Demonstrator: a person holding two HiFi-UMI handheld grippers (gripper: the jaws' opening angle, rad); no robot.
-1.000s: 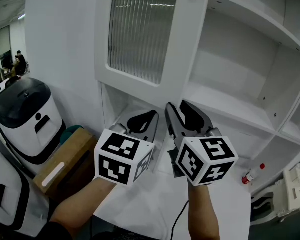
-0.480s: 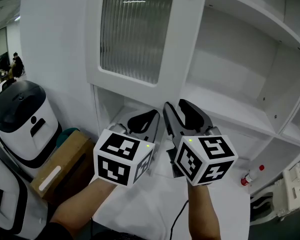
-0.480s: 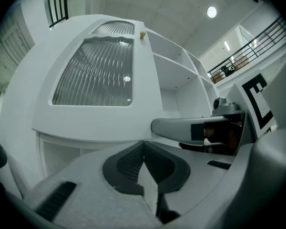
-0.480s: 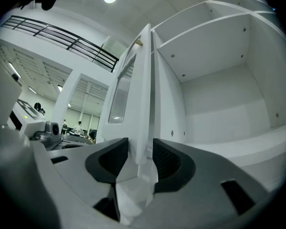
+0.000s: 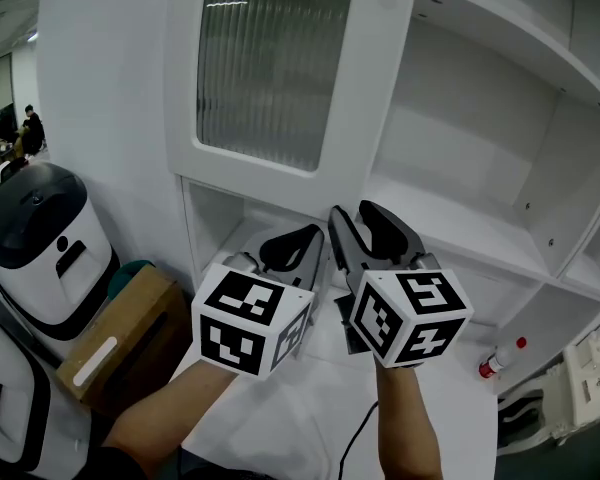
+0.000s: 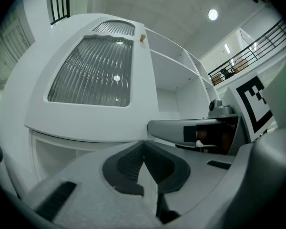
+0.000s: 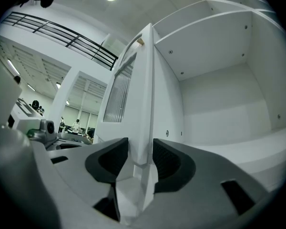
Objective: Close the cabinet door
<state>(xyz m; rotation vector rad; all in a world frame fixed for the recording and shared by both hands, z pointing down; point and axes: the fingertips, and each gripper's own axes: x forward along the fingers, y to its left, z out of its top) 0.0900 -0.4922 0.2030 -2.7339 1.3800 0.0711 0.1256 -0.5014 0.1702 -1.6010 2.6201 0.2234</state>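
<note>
- right gripper [image 7: 140, 149]: jaws apart, set either side of the cabinet door [image 5: 270, 78] at its lower edge.
- left gripper [image 6: 143, 148]: jaws closed together, nothing between them, just beside the right one.
- cabinet door: standing open, ribbed glass panel, left of the white shelves [image 5: 460, 230].

Cabinet door [image 5: 375, 98] smooth matt white; pane [image 5: 265, 68] ribbed glass; box [image 5: 120, 333] brown cardboard.
</note>
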